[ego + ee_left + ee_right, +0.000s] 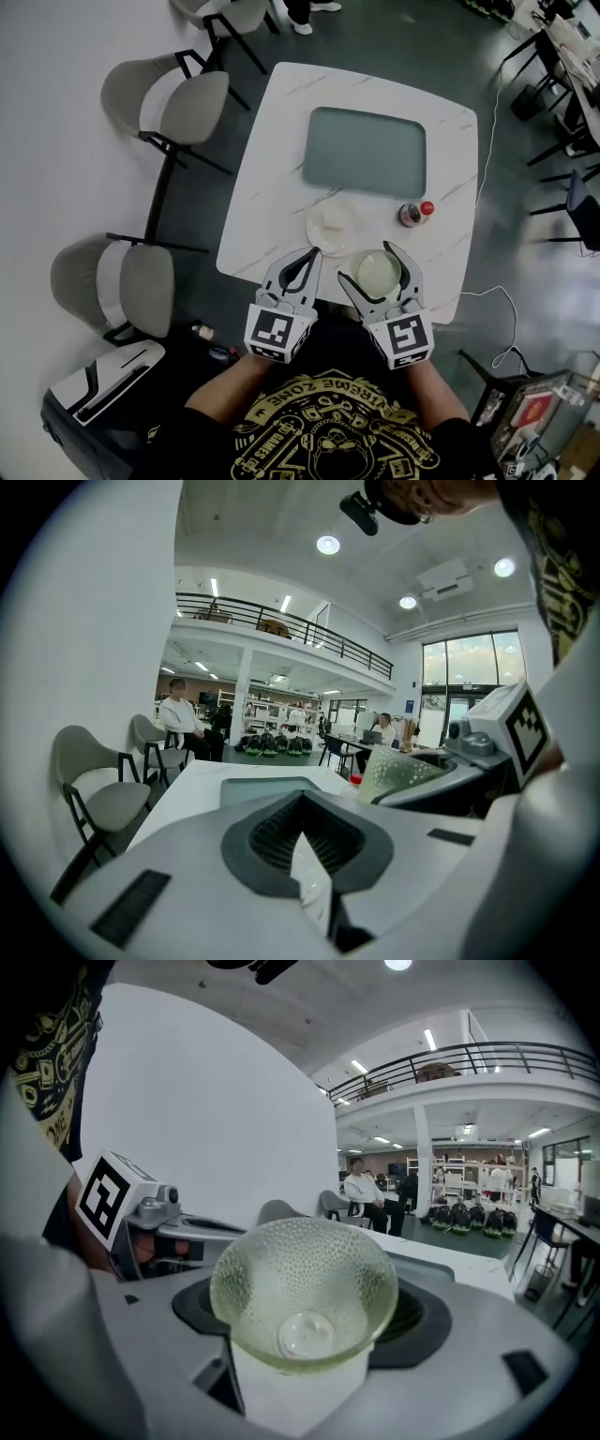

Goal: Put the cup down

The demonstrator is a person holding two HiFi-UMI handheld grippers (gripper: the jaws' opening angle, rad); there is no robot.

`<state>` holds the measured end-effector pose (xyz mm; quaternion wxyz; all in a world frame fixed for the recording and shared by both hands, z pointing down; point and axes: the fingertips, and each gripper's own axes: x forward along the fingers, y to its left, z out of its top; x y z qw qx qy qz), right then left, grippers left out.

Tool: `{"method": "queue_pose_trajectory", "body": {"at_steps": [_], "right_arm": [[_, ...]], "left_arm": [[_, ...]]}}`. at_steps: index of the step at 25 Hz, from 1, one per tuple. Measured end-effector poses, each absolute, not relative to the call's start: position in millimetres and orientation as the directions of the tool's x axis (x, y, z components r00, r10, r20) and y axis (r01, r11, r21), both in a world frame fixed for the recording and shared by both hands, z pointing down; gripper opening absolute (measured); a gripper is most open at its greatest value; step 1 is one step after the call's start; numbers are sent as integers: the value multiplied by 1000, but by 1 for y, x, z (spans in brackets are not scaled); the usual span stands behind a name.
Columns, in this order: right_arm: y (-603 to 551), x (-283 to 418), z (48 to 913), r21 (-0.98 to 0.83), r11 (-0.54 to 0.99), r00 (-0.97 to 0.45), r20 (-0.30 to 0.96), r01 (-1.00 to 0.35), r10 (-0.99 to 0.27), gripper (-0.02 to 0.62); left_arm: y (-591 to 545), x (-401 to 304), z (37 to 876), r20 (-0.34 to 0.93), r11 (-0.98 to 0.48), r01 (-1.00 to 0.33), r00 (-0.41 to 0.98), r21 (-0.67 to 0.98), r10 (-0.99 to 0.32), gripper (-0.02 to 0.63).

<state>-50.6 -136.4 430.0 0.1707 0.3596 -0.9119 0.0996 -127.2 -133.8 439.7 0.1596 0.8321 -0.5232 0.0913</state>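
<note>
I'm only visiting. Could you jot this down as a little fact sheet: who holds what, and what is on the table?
Right gripper: shut on a clear dimpled cup
Cup state: mouth tipped toward that gripper's camera, not yet set down
Left gripper: jaws together, nothing between them
Table: white, marble look
On table: grey tray; clear dish; small red-capped bottle

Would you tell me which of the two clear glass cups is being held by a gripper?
The greenish dimpled cup nearer the person, clamped between the right gripper's jaws. The other cup stands free on the table beside the tray.
</note>
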Motion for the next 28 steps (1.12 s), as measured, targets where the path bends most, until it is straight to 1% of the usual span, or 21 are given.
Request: {"method": "queue_pose_trajectory", "body": {"at_steps": [6, 18, 28], "right_arm": [[-173, -59, 433, -41, 661, -625, 377, -749, -684, 396], [-235, -69, 464, -29, 570, -536, 382, -821, -753, 396], [-287, -74, 487, -15, 499, -467, 374, -867, -801, 396]], "left_arm": [[-161, -142, 454, 336, -428, -889, 458, 163, -823, -5], [-211, -157, 470, 359, -507, -853, 514, 121, -779, -5], [-248, -165, 488, 388, -545, -832, 538, 103, -748, -5]]}}
